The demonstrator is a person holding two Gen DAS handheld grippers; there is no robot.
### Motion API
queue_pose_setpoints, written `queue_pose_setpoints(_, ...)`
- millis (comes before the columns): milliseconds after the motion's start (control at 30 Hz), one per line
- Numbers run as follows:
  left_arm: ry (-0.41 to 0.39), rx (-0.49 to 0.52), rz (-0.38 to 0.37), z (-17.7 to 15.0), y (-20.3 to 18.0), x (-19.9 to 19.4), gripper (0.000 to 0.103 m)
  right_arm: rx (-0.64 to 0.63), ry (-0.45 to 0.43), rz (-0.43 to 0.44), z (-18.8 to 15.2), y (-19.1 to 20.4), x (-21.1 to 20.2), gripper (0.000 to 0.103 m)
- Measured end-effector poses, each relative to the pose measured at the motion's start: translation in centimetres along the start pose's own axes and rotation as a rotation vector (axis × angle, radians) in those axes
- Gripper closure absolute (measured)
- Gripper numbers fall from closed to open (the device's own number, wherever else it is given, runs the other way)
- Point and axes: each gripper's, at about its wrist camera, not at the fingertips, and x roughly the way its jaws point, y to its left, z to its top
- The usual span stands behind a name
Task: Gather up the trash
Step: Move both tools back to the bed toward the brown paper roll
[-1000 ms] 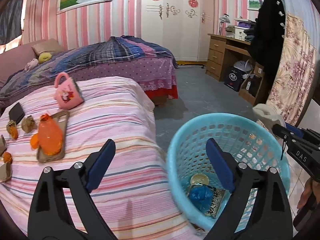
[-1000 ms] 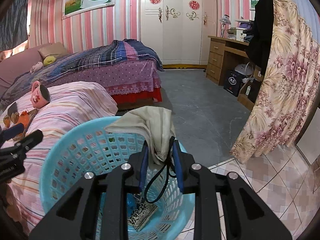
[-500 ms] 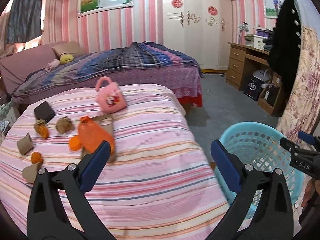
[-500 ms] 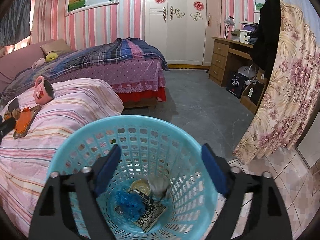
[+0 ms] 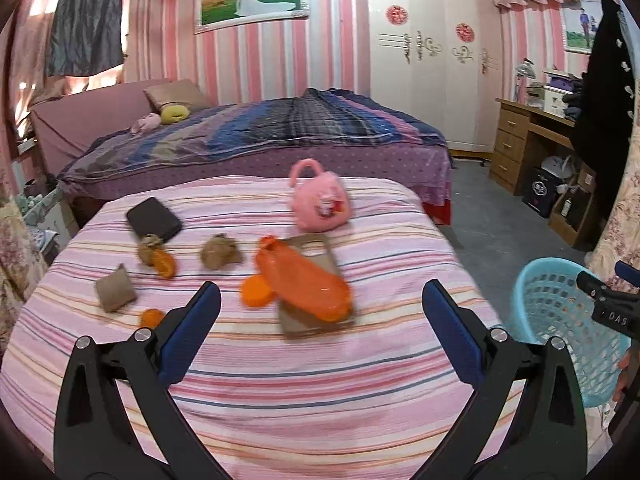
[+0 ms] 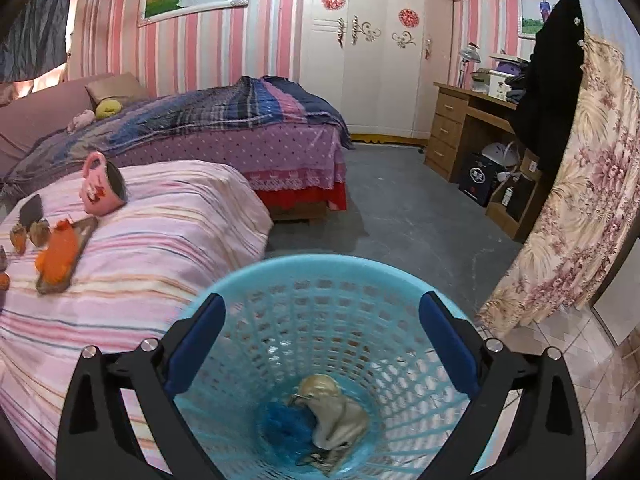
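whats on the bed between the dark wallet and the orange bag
In the left wrist view, a brown crumpled wad lies between the dark wallet and the orange bag, on the striped bed.

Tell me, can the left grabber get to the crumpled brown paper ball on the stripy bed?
Probably yes. The left gripper is open and faces the crumpled brown paper ball, with only bare striped bedspread between them; the orange bag sits off to the side.

Pink-striped walls (image 5: 256,68), white wardrobe (image 6: 372,52), grey floor (image 6: 400,208), wooden desk (image 6: 460,128), plaid-covered bed (image 5: 280,136), floral curtain (image 6: 592,208)
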Motion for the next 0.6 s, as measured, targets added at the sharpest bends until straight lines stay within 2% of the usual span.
queue_pose_setpoints(300,0.017,-0.012,0.099,-0.7,6.4,0.2,0.006,-0.036,-0.019,0.061,1.1,5.0,-0.3,0.007)
queue_pose_setpoints(600,0.060,-0.086,0.162,-2.4,13.2,1.5,0.006,-0.068,-0.021,0.119,1.3,9.8,-0.3,0.007)
